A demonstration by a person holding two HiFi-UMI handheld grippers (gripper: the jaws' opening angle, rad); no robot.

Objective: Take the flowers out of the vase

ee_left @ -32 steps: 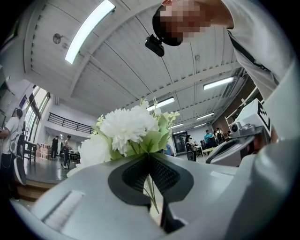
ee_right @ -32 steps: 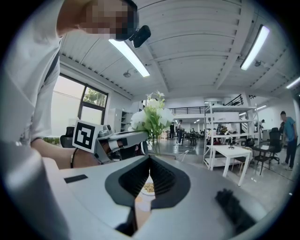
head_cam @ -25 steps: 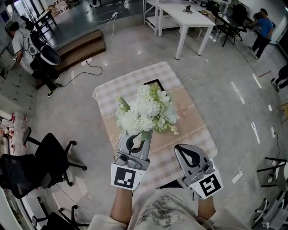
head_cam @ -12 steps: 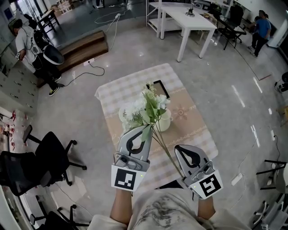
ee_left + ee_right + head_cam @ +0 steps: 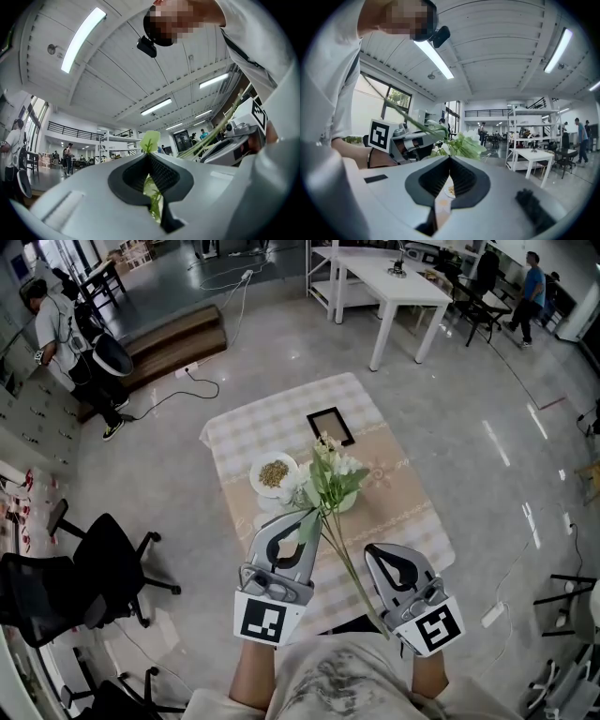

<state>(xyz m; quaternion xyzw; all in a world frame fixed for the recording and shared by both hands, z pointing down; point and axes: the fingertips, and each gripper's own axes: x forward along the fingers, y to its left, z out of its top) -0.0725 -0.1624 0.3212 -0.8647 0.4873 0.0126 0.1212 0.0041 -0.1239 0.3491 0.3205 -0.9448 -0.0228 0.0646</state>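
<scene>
Lifted clear within the last second, the flowers (image 5: 333, 476) hang over the table (image 5: 403, 512), long stems slanting near and right, free of the white vase (image 5: 348, 505) beneath them. Removal looks all but done; only setting them down remains. The left gripper (image 5: 306, 516) is clamped tight on a stem, while the right gripper (image 5: 377, 552), closed, holds nothing.

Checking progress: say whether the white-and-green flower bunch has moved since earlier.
Yes: the flower bunch now lies right of the white round vase, out of it.

Green-and-white flowers (image 5: 334, 476), beige-checked tablecloth (image 5: 267, 423)
</scene>
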